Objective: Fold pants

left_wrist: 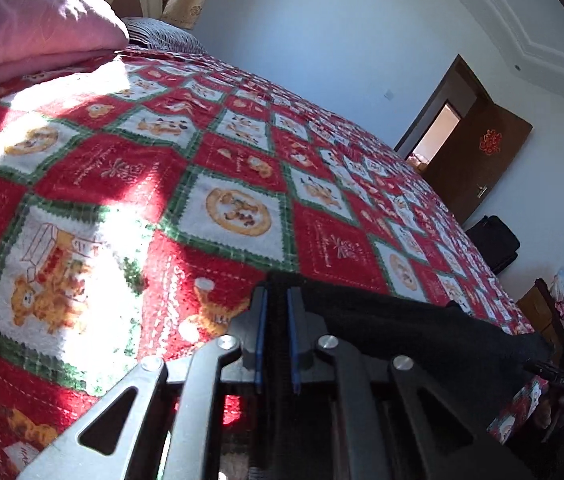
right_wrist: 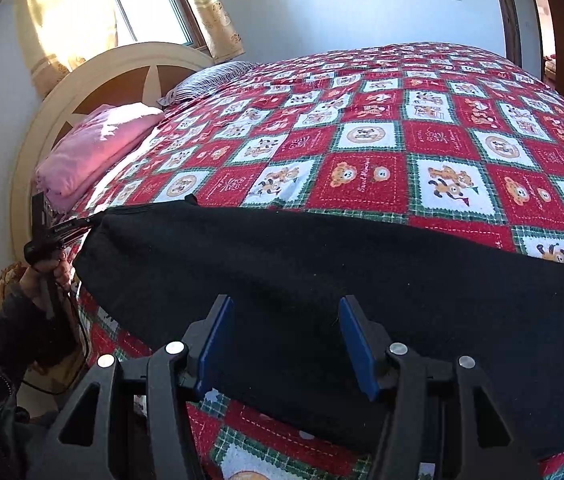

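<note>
Left wrist view showed the left gripper (left_wrist: 278, 320) clenched on an edge of the black pants (left_wrist: 421, 328), the dark cloth pinched between its blue pads at the lower centre of the frame and trailing off to the lower right. In the right wrist view the right gripper (right_wrist: 285, 344) stood released, jaws spread wide with the pants (right_wrist: 321, 272) lying beneath and between them but not pinched; the garment spread across the near edge of the bed (right_wrist: 401, 140) through the middle of that frame, its far left corner held by the left gripper (right_wrist: 78, 226). Judged risks: with only one corner secured, a pull from the left could drag the cloth off the bed edge or bunch it; the right jaws, closing low, might catch the patterned quilt (left_wrist: 202, 168) along with the pants. Surroundings noted: a pink pillow (right_wrist: 94, 152) at the upper left near the headboard (right_wrist: 94, 76), a striped pillow (right_wrist: 210, 78) beyond it, and a brown door (left_wrist: 477, 152) at the right of the left wrist view. None obstructed the fold area.
</note>
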A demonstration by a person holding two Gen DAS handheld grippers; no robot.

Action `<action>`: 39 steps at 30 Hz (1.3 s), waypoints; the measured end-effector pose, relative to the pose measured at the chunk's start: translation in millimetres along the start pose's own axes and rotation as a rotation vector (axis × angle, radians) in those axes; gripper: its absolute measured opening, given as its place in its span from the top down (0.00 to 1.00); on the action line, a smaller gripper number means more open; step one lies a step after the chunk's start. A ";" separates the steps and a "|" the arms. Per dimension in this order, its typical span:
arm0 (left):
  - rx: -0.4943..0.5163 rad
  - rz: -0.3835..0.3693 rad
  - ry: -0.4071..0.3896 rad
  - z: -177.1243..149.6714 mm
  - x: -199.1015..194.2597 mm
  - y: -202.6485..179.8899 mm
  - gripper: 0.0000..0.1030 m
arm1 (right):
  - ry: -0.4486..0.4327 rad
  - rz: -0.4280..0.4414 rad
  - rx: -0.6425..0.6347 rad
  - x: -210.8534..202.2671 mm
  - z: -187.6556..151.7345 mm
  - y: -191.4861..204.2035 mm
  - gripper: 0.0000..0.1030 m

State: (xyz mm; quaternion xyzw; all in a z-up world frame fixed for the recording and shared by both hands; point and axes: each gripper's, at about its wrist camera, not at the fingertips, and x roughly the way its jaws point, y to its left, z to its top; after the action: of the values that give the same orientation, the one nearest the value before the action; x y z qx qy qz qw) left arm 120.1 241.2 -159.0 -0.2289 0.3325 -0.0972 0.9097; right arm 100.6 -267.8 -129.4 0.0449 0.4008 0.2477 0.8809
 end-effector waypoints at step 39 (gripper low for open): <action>0.110 0.251 -0.077 -18.0 -2.9 -35.8 0.33 | 0.146 -0.059 -0.132 76.6 40.6 56.4 0.45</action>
State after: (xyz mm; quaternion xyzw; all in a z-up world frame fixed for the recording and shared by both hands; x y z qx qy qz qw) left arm 105.3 204.5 -152.2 -0.1387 0.3177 0.0079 0.9380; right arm 150.1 -177.6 -138.7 -0.0431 0.4479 0.2501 0.8573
